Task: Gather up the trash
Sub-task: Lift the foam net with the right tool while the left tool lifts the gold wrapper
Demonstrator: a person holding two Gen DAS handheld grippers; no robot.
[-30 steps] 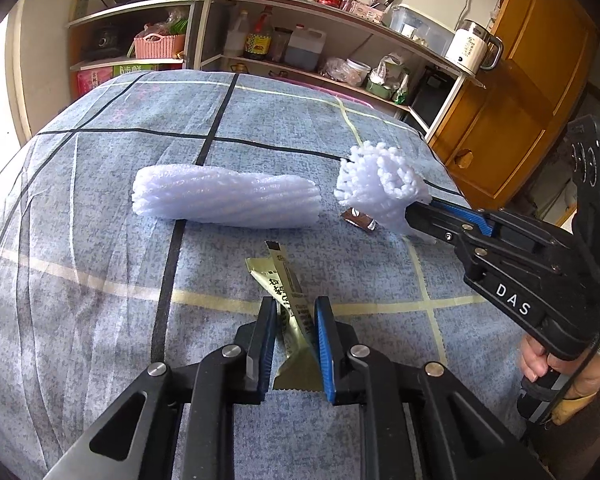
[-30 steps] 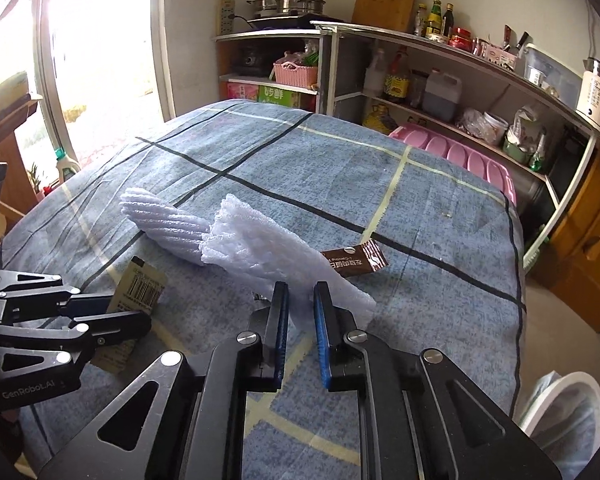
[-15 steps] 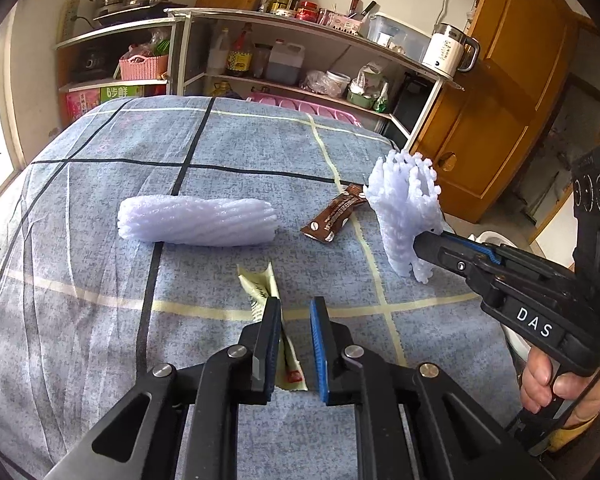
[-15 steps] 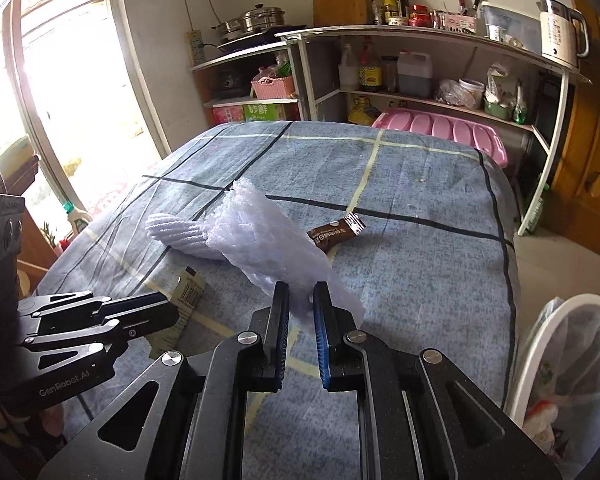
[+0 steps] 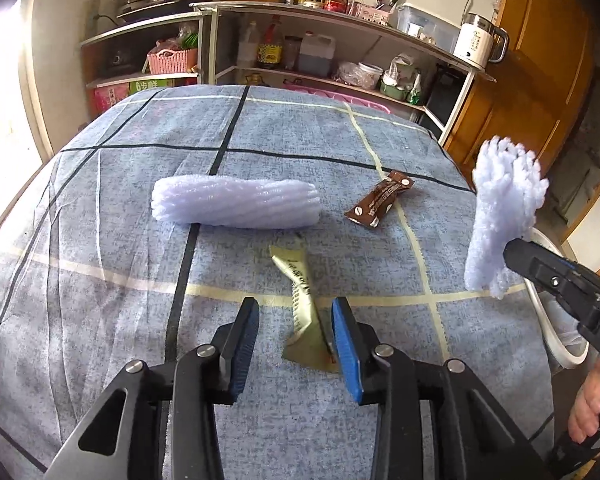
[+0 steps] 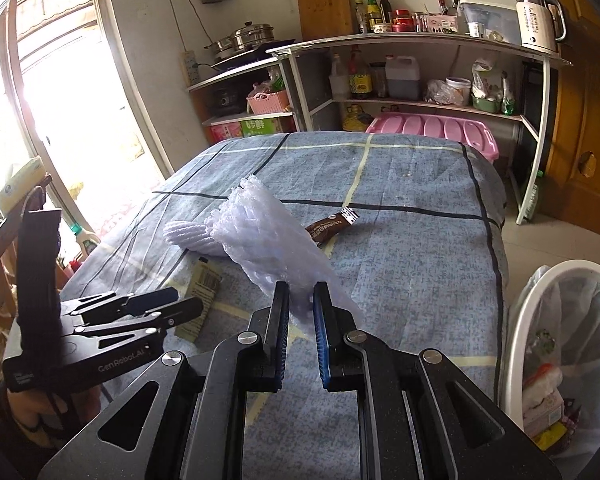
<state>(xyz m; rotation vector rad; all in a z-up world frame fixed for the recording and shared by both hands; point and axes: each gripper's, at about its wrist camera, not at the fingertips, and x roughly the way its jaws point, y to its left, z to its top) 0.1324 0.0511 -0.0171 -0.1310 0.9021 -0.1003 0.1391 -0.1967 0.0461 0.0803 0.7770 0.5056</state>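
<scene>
My right gripper (image 6: 301, 298) is shut on a white foam net sleeve (image 6: 268, 244), held above the table's right edge; the sleeve also shows in the left wrist view (image 5: 500, 216). My left gripper (image 5: 296, 316) is open, its fingers on either side of a gold wrapper (image 5: 304, 308) that lies on the cloth; the wrapper also shows in the right wrist view (image 6: 202, 280). A second foam net sleeve (image 5: 236, 202) and a brown snack wrapper (image 5: 380, 204) lie further back on the table.
A blue checked cloth (image 5: 100, 260) covers the table. A white bin with a bag liner (image 6: 556, 344) holding some trash stands on the floor at the table's right. Kitchen shelves (image 6: 400, 80) with bottles stand behind the table, and a pink tub (image 6: 432, 130) stands in front of them.
My left gripper has opened and let go of the gold wrapper, which now lies on the cloth. My right gripper has carried the foam sleeve to the right, past the table's edge.
</scene>
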